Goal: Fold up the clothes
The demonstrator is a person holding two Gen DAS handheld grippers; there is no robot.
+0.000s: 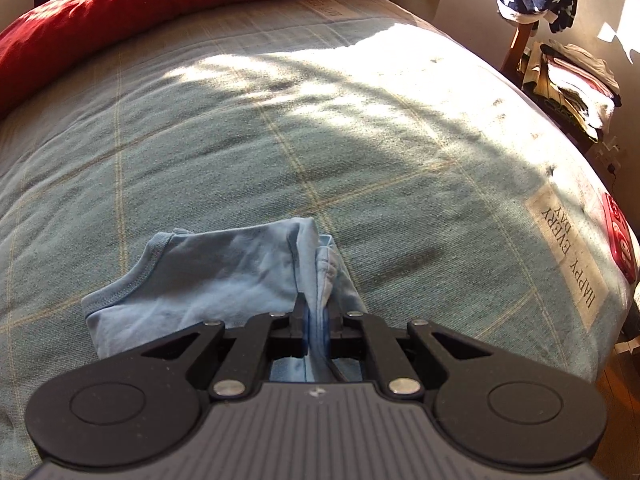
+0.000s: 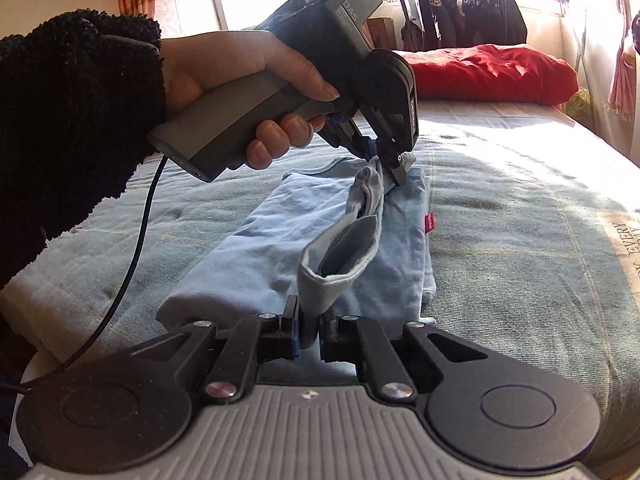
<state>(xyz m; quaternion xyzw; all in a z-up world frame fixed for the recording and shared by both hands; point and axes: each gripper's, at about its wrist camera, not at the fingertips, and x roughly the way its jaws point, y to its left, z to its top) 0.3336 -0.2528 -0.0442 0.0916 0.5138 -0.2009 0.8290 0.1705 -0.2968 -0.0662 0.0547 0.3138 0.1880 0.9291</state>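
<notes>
At nine o'clock in the right wrist view, one black fleece sleeve (image 2: 60, 128) ends in one hand (image 2: 256, 92), which grips the left gripper (image 2: 386, 164) with its jaws pinching the far end of a raised fold of the light blue garment (image 2: 256, 240). One cable (image 2: 132, 264) trails down from its handle toward eight o'clock. At six o'clock the right gripper (image 2: 307, 332) is pressed together on the near end of the same fold.

There is one garment being handled; it lies lengthwise at the middle of the bed, a small red tag (image 2: 429, 222) on its edge at three o'clock. One green checked bedspread (image 2: 520, 240) covers the single bed, sunlit toward two o'clock. One red pillow (image 2: 488, 72) lies at one o'clock, with dark clothes on a rail (image 2: 464, 16) against a bright window behind it.
</notes>
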